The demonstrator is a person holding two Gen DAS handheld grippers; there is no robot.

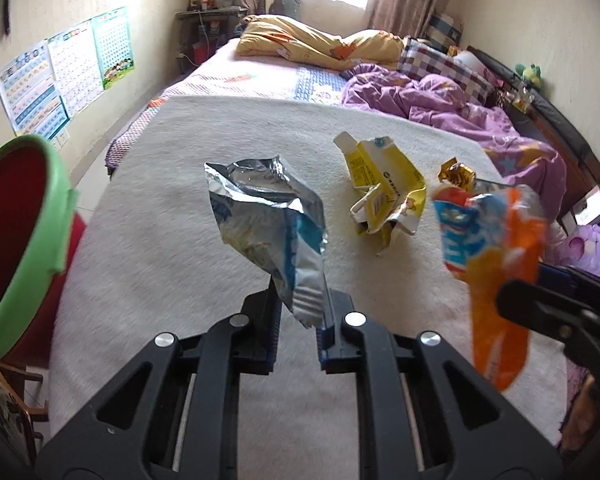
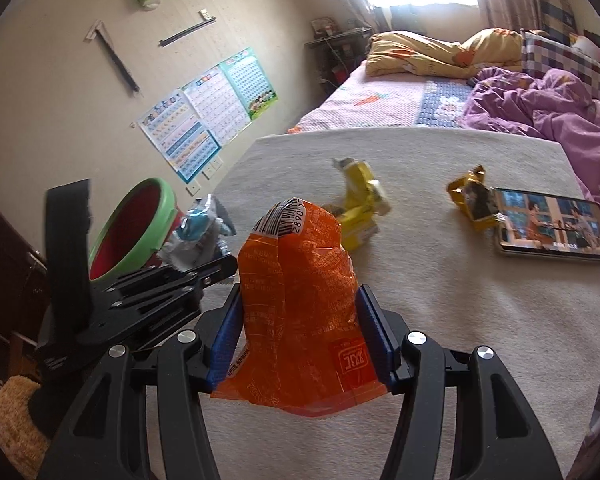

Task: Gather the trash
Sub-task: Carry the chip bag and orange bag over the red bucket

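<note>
Pinching the lower crimped end of a silver foil wrapper (image 1: 270, 216), my left fingers (image 1: 298, 330) are nearly closed, leaving only a narrow gap that the wrapper fills. It stands up from them, crumpled, with blue print down one side, lifted clear of the cream blanket (image 1: 180, 208) that covers the near end of the bed. Just to the left of these fingers, close and tilted toward me, is the trash bin (image 1: 24, 240), green at the rim and red inside.

My right fingers (image 2: 298, 334) are spread about half way and press on both sides of an orange snack bag (image 2: 300, 304), which bulges up between them with a barcode at its top. From the left wrist view the same bag hangs at the right, blurred, with blue and white on its other face.

Ahead of both pairs of fingers, lying on the blanket, is a crushed yellow carton (image 1: 384, 192). Farther ahead and to the right sits a small gold wrapper (image 2: 474, 196), touching or just beside a phone (image 2: 556, 226) that lies flat with its screen lit.

Seen from the right wrist, my left fingers are off to the left, holding the foil wrapper near the bin's rim.
</note>
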